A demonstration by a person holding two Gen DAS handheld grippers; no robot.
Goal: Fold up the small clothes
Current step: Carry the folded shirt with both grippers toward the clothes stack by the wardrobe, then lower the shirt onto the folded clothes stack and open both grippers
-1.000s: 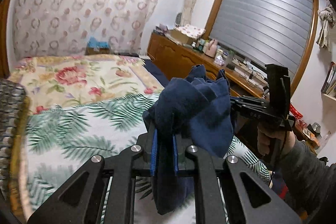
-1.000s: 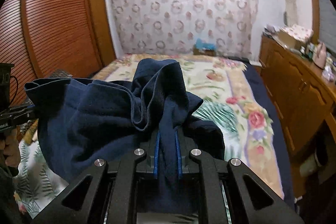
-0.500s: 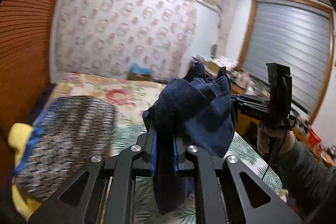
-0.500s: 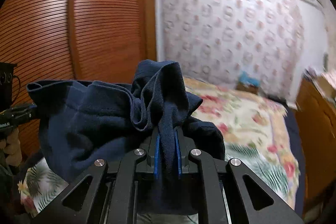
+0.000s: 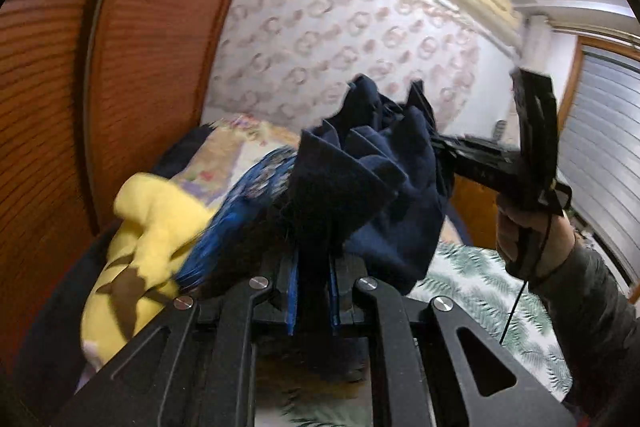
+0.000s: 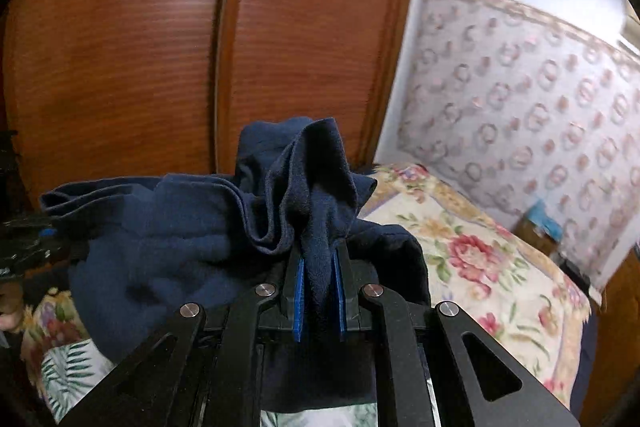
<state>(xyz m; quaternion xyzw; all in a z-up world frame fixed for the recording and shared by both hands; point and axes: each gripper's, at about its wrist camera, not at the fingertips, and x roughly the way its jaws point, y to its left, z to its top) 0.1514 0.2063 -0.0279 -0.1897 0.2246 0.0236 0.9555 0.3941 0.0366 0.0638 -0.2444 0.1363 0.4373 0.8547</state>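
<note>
A small navy blue garment [image 5: 360, 187] hangs bunched in the air between both grippers, above the bed. My left gripper [image 5: 314, 291] is shut on one edge of it, cloth pinched between the blue pads. In the right wrist view the same navy garment [image 6: 192, 239] sags to the left, and my right gripper [image 6: 319, 291] is shut on its other edge. The right gripper [image 5: 448, 155] also shows in the left wrist view, held by a hand in a grey sleeve [image 5: 532, 239]. The left gripper's body [image 6: 28, 247] shows dimly at the far left of the right wrist view.
A bed with a floral and palm-leaf cover [image 6: 472, 247] lies below. A yellow plush toy [image 5: 148, 239] and a blue patterned cushion [image 5: 248, 187] sit near a wooden slatted wardrobe [image 6: 160, 47]. A patterned headboard wall [image 5: 340, 39] stands behind, a window with shutters [image 5: 604, 155] at right.
Both grippers swung left across the room with the navy garment still pinched between them. The wardrobe, yellow plush and cushion came into view; the dresser and window slid away to the right.
</note>
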